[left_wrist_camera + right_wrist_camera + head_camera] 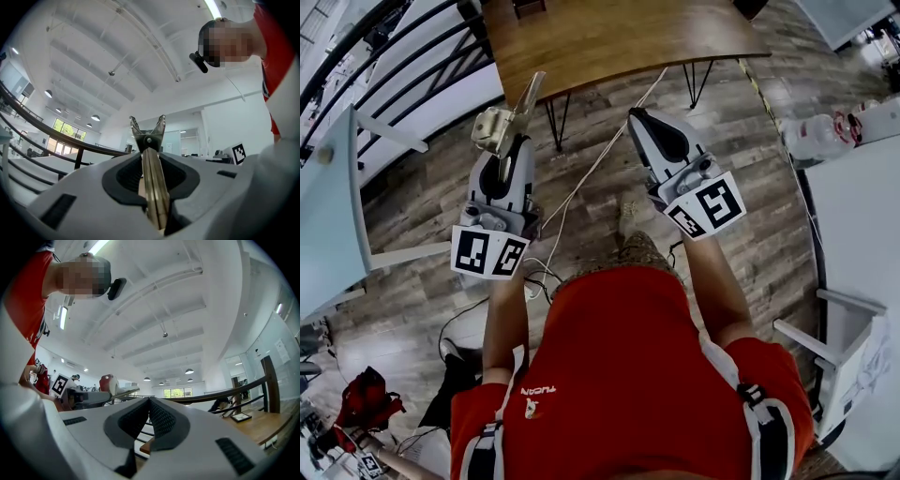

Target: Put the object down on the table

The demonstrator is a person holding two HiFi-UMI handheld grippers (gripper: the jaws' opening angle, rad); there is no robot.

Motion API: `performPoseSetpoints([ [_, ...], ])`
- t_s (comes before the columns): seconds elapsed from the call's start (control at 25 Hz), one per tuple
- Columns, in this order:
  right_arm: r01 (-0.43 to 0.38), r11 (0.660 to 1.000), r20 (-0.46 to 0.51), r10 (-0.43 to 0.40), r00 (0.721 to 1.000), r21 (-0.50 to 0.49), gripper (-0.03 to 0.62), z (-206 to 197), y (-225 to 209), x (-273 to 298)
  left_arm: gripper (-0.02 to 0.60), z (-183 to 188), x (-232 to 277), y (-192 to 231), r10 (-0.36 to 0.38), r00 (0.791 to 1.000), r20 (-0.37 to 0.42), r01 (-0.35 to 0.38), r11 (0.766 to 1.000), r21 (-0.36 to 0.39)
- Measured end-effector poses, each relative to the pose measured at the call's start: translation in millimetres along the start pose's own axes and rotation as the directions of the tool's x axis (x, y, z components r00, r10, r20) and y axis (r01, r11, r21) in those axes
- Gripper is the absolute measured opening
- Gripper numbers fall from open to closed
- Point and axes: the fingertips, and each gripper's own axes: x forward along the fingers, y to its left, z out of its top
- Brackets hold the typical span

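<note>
My left gripper (501, 161) is shut on a brass-coloured metal tool (508, 120), held in the air short of the brown wooden table (609, 37). In the left gripper view the tool's flat shank runs up between the pads and ends in a forked V-shaped tip (148, 132); the left gripper (150, 163) points toward the ceiling. My right gripper (639, 117) is raised beside it, jaws closed with nothing between them. In the right gripper view the right gripper (150, 402) shows its dark pads meeting at the tip.
A white table (328, 216) stands at the left and another (858, 225) at the right, with a plastic bottle (816, 136) near its corner. A white cable (591, 173) trails over the wood floor. A red bag (366, 403) lies at lower left.
</note>
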Motion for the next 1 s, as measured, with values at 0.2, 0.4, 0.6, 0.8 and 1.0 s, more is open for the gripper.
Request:
performPoseSetpoints([
  [0.2,-0.015,1.0,0.008,0.015,1.0,-0.023,0.025,-4,-54,24,0.091,-10,57,13,0.008,1.0,-0.006,-0.008,1.0,0.019],
  [0.4,-0.035,0.998,0.001,0.035,0.999,-0.05,0.025,-14,-114,53,0.091,-28,124,34,0.023,1.0,-0.014,-0.023,0.999,0.022],
  [0.6,-0.041,0.998,-0.016,0.041,0.999,-0.044,0.025,-30,-182,80,0.091,-52,196,58,0.031,0.999,-0.027,-0.031,0.999,0.014],
  [0.8,-0.057,0.998,-0.022,0.057,0.998,-0.033,0.025,-32,-238,88,0.091,-66,251,60,0.048,0.998,-0.046,-0.048,0.999,0.015],
  [1.0,-0.053,0.998,-0.032,0.052,0.998,-0.03,0.025,-37,-264,99,0.091,-77,276,68,0.056,0.996,-0.07,-0.056,0.998,0.012],
])
